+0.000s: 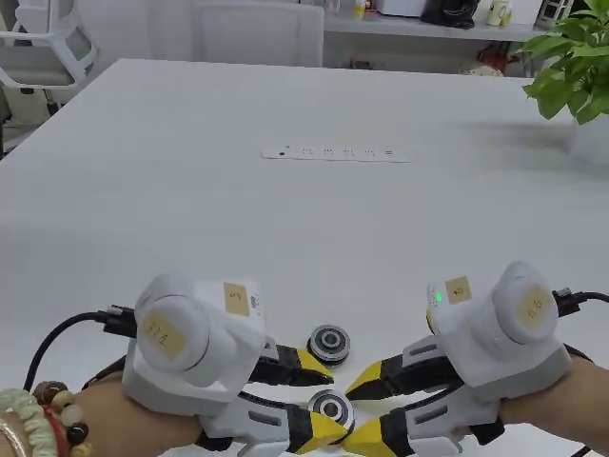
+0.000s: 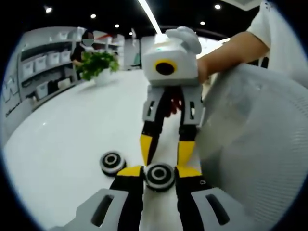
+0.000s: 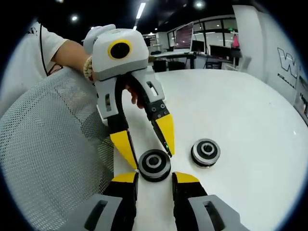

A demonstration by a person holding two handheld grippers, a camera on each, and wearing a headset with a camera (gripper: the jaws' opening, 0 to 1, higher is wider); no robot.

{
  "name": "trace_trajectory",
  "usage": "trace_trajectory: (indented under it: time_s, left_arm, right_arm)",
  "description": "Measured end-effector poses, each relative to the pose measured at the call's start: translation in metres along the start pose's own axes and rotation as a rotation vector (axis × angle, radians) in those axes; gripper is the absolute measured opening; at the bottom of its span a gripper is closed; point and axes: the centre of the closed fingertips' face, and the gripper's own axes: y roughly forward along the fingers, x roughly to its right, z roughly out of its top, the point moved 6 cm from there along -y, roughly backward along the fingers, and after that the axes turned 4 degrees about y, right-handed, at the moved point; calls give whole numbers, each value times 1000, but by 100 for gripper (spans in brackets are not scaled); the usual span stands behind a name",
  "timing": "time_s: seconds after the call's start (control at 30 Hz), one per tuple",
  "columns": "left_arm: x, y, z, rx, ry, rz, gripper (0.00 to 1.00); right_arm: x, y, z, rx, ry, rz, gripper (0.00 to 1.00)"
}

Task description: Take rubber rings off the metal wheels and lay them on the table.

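- The white table (image 1: 285,219) takes up most of the head view. A white socket strip (image 1: 335,152) lies flat near its middle and one leafy plant (image 1: 576,67) stands at its far right corner.
- Two grippers meet nose to nose at the near edge. The left gripper (image 1: 326,398) points right and the right gripper (image 1: 352,414) points left.
- The left gripper's yellow tips sit either side of the near wheel, right up against its rim (whether they actually pinch it, I cannot tell).
- The right gripper's jaws stand apart, with their tips just short of the same wheel and nothing held between them.
- There are two metal wheels. The near wheel (image 1: 332,409) is between the four jaw tips, and the far wheel (image 1: 329,343) is just beside it on bare table, apart from every jaw.
- Both wheels lie flat with the hub hole facing up (being round, neither has a long axis).
- There are two rubber rings, one on each wheel. Each is a dark band around the rim, as on the far wheel (image 3: 205,163).
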Motion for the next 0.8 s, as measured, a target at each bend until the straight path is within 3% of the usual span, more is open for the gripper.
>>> trace_trajectory:
  time_s: [0.17,0.27,0.37,0.8]
  left_arm:
    - [2,2,-2,-13,24,-7,20]
    - [-2,0,-3,-23,29,24,18]
    - [-5,0,-5,-23,-17,18,20]
    - [-7,1,-5,-21,30,54,20]
  right_arm:
    - [1,0,2,6,-7,-6,25]
    - [1,0,2,1,-13,-9,25]
    - [1,1,2,-9,-25,-26,26]
    - [5,0,4,-11,-37,-51,23]
